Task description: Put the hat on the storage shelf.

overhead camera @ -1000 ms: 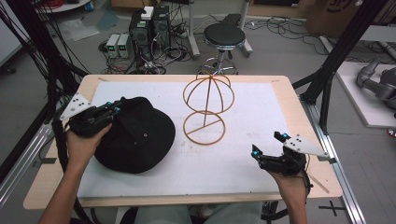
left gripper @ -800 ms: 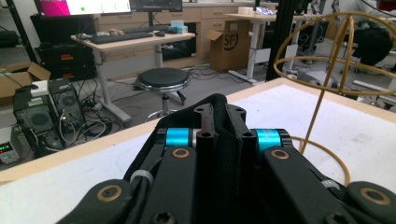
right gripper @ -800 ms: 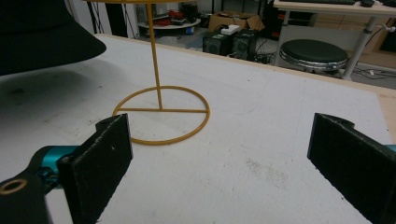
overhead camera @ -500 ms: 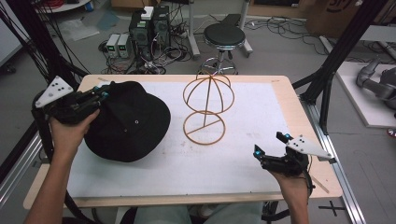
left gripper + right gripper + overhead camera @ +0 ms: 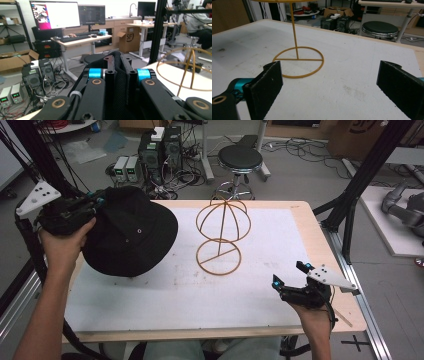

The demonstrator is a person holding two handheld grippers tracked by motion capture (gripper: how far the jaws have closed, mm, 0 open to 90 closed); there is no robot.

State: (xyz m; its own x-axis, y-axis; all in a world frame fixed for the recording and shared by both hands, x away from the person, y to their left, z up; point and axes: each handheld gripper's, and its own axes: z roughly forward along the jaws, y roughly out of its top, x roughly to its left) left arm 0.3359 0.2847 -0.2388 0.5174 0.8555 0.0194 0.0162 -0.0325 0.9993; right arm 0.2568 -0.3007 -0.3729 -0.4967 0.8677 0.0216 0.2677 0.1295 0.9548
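My left gripper point(image 5: 92, 202) pinches the black fabric cap point(image 5: 131, 232) by its edge, lifted above the table's left side. The golden wire hat stand point(image 5: 221, 235) stands to its right, nearer that hand; my right gripper point(image 5: 290, 279) gapes empty.

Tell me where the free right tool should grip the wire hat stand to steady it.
Probably the thin upright post above the base ring, approached level from the person's side. The right tool is open and already faces it; the post is narrow, while the dome must stay free for the black cap.
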